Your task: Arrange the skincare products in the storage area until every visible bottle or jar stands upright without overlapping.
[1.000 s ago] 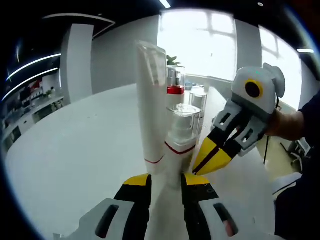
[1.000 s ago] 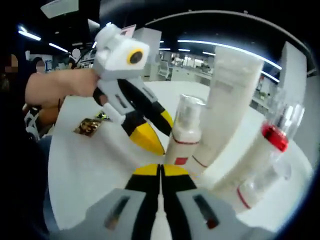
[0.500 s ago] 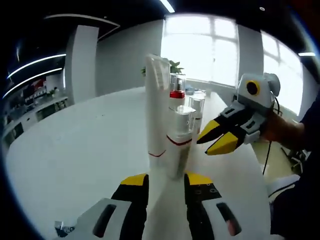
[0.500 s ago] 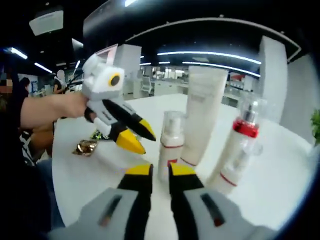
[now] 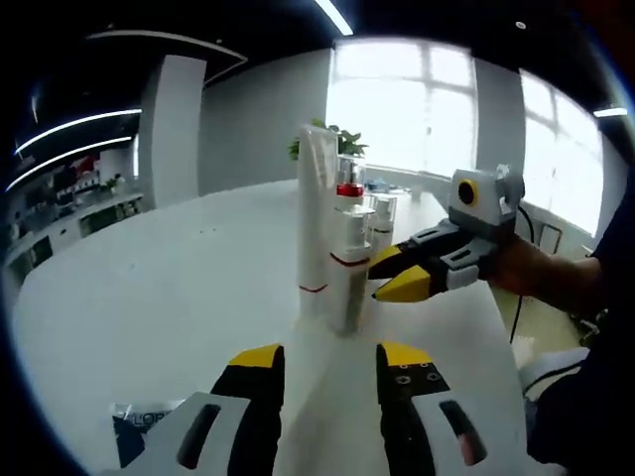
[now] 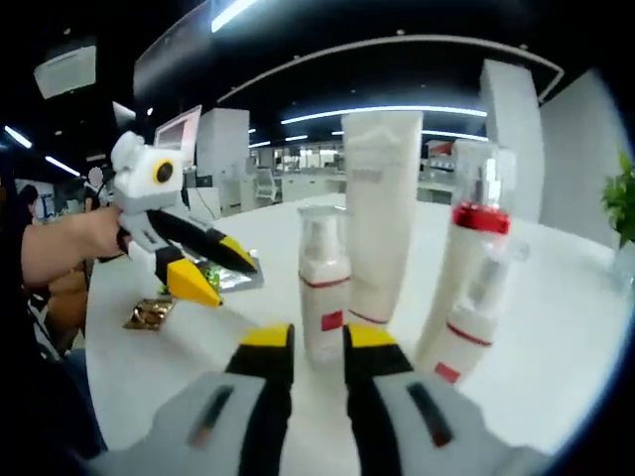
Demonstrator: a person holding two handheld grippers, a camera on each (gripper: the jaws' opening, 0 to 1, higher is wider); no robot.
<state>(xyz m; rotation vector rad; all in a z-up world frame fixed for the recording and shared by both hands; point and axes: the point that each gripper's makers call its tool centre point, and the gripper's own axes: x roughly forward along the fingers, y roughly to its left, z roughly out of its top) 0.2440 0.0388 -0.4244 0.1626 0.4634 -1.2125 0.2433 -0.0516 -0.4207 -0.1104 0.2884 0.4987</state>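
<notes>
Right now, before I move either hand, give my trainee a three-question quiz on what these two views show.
1. True or false: the tall white tube lies flat on the table.
2. What colour is the collar on the pump bottle? A red, B blue, C green.
3. Fill in: the left tongs and right tongs hold ____.

Key: 1 false, it stands upright. 2 A. 3 nothing; both are open.

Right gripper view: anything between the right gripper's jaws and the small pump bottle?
Nothing visible. The right gripper stands open in front of the small pump bottle, with bare white table between them. The tall tube stands behind the bottle; the left gripper is off to one side.
</notes>
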